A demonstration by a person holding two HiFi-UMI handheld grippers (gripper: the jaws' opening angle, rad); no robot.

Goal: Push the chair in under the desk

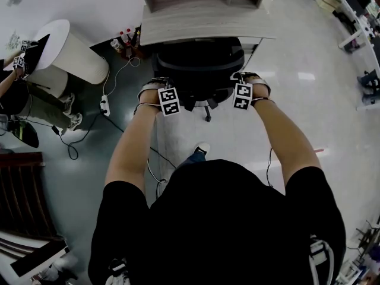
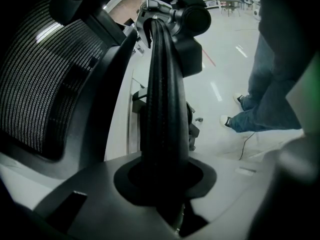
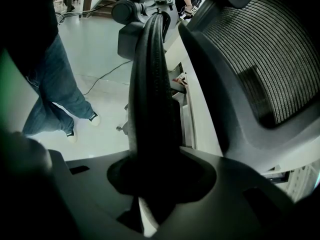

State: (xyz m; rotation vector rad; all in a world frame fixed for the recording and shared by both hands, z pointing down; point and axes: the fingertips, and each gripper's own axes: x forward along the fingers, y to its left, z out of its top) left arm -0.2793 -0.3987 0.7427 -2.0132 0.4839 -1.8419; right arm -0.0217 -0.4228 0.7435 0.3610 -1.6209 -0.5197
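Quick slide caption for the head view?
Left hand-held gripper and right hand-held gripper grip the black chair by its sides, at the grey desk.

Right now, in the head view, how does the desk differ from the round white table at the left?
The desk has a straight-edged, grey wood-grain top; the table is round and plain white. The black chair stands at the desk; another person's legs show beside the table. Both stand on the same glossy floor.
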